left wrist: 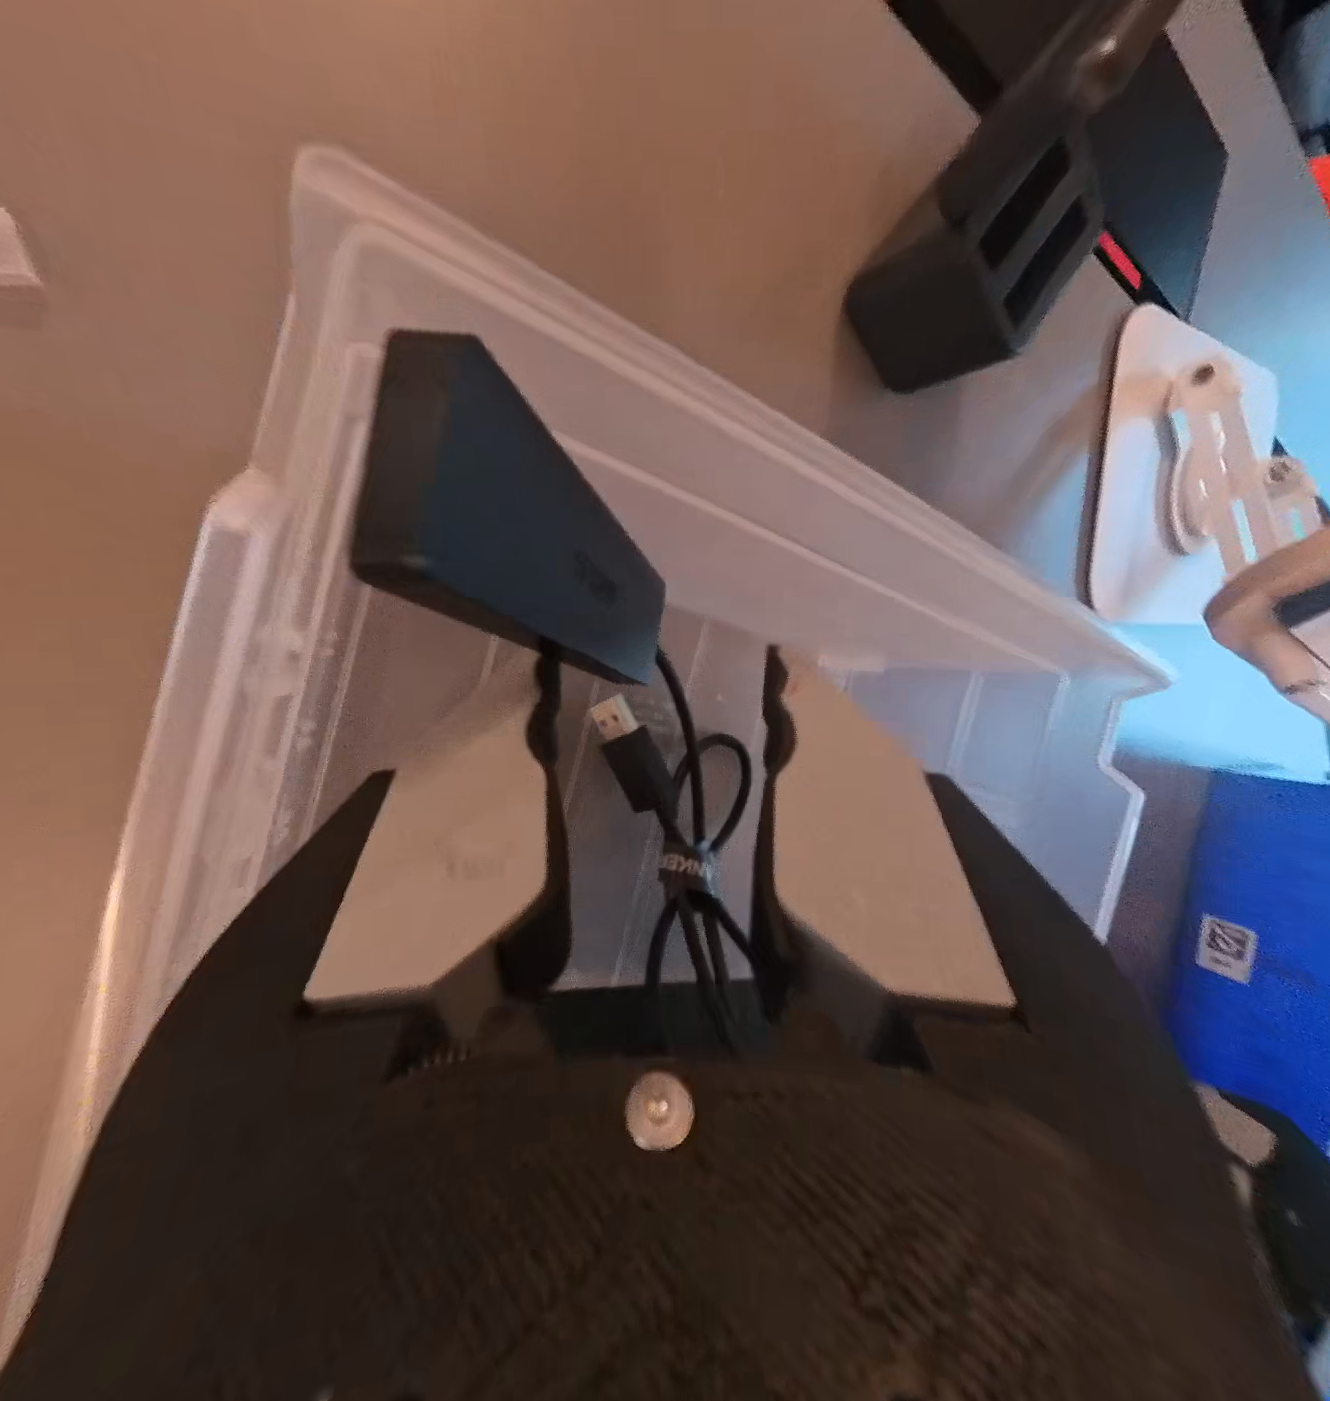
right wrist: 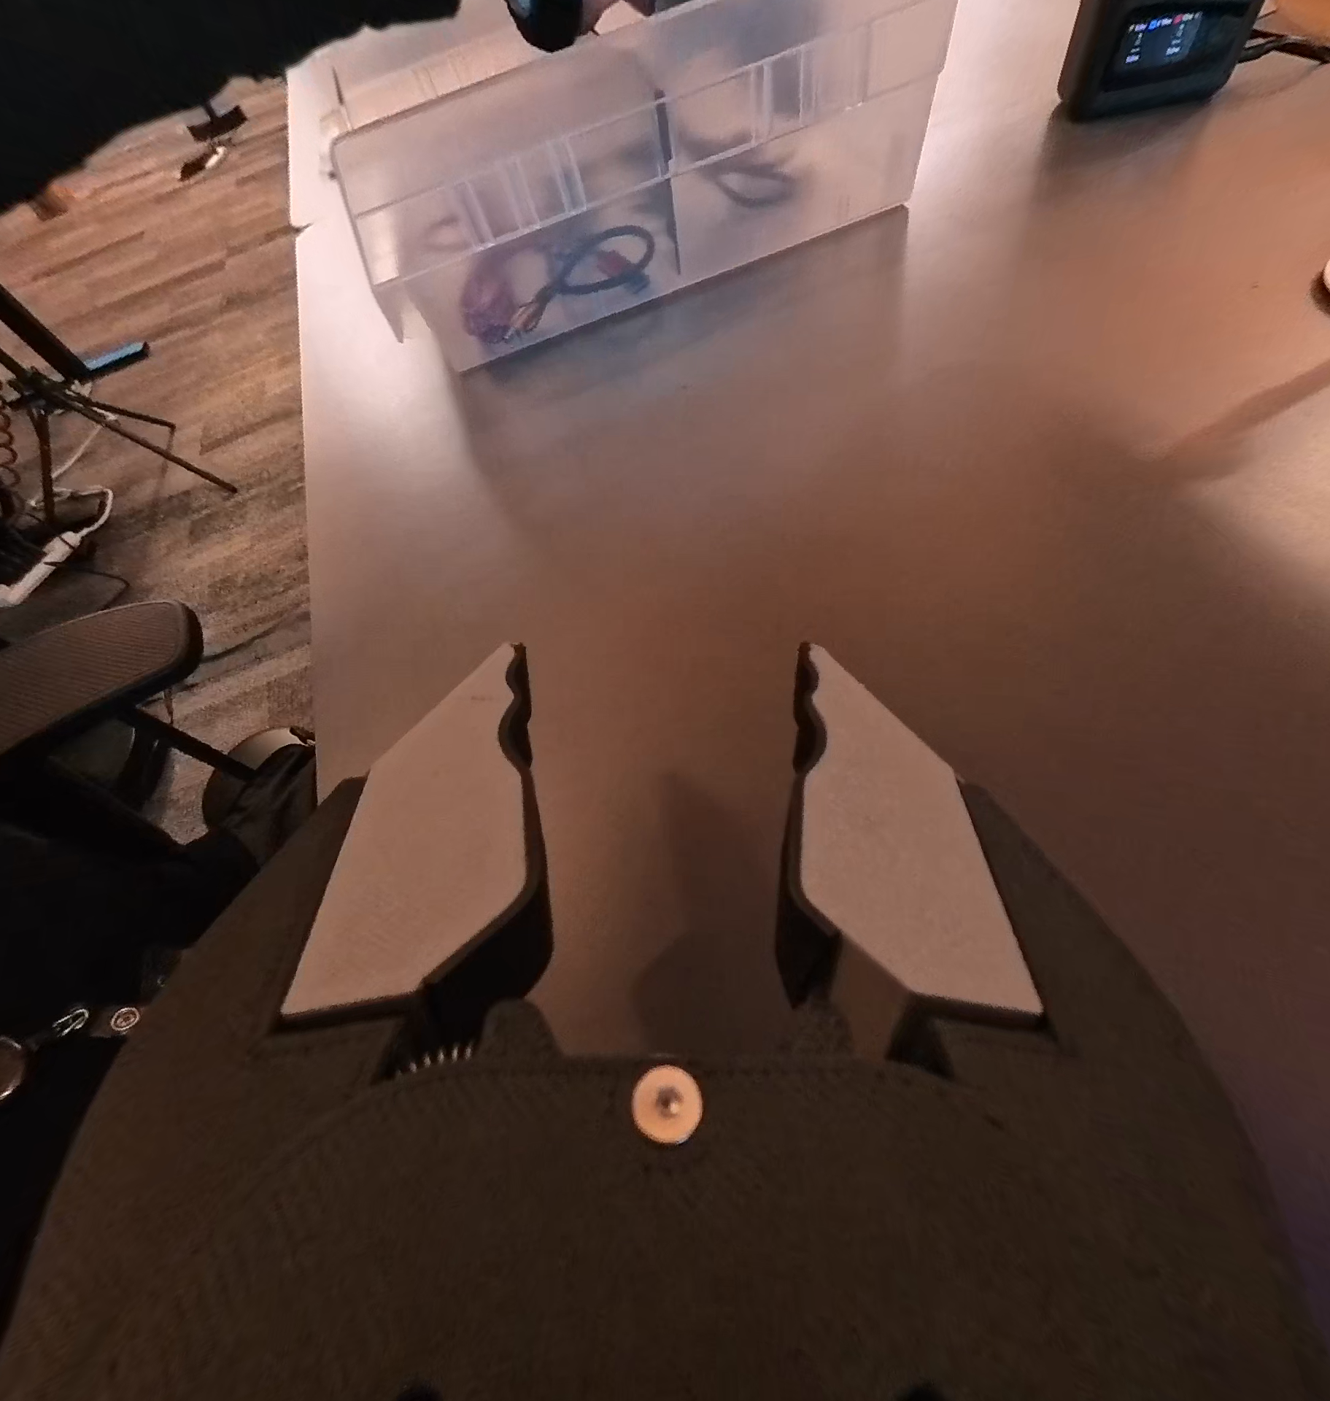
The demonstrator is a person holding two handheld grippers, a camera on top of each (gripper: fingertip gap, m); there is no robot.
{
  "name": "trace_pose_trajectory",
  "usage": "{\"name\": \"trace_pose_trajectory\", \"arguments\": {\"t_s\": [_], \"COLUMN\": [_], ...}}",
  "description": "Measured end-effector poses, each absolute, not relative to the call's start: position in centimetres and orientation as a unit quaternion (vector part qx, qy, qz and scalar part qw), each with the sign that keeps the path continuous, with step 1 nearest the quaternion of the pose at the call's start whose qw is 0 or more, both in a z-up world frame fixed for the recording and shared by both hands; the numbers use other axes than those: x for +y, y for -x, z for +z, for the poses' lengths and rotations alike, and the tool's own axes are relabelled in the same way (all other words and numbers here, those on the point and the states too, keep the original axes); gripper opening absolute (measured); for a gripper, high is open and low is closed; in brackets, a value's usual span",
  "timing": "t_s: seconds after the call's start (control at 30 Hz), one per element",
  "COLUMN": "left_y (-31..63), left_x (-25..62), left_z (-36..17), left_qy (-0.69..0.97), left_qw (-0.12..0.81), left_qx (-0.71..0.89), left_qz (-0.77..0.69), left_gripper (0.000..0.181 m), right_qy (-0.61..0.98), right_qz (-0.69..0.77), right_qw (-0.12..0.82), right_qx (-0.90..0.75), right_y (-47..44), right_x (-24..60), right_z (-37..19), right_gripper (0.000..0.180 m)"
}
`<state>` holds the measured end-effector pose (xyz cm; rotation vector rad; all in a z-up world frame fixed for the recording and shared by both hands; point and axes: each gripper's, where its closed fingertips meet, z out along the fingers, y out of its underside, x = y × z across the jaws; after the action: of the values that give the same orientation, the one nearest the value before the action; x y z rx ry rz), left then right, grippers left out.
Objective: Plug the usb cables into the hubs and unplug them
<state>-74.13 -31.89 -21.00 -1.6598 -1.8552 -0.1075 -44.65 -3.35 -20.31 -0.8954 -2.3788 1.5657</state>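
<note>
Black hub [left wrist: 495, 500] is propped in the bin [left wrist: 760, 485]; left tongs [left wrist: 658, 659] and right tongs [right wrist: 661, 659] are spread, nothing gripped.

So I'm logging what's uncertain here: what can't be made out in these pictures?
- Left wrist view: the hub's ports face away; motion blur softens everything.
- Left wrist view: the cable runs behind the gripper body.
- Right wrist view: the bin's frosted walls obscure its contents.

A smooth tan table [right wrist: 836, 493] catches warm light. Left of it lies wood-plank flooring [right wrist: 214, 250] with a black tripod [right wrist: 48, 387], a white power strip [right wrist: 32, 576] and a chair's armrest [right wrist: 78, 667].
</note>
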Motion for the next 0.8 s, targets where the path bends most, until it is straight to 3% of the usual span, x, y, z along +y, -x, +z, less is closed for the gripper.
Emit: {"name": "trace_pose_trajectory", "arguments": {"t_s": [0.07,0.43,0.6,0.8], "left_y": [73.9,74.9,74.4,68.0], "left_x": [-31.7,-32.6,-30.3,-19.8], "left_z": [-21.0,-15.2,-6.2,7.2], "left_qy": [0.65,0.675,0.699,0.746], "left_qw": [0.314,0.4,0.453,0.554], "left_qx": [-0.69,-0.618,-0.532,-0.302], "left_qz": [-0.057,0.048,0.152,0.213], "left_gripper": [0.008,0.008,0.008,0.008], "right_qy": [0.299,0.299,0.292,0.272], "right_qz": [0.524,0.521,0.526,0.528], "right_qw": [0.076,0.075,0.085,0.134], "right_qx": [-0.794,-0.796,-0.795,-0.793], "right_y": [44.6,44.6,44.5,44.5], "right_x": [-3.4,-3.4,-3.4,-3.3], "right_z": [-20.3,-20.4,-20.1,-19.5], "right_gripper": [0.067,0.064,0.064,0.062]}}
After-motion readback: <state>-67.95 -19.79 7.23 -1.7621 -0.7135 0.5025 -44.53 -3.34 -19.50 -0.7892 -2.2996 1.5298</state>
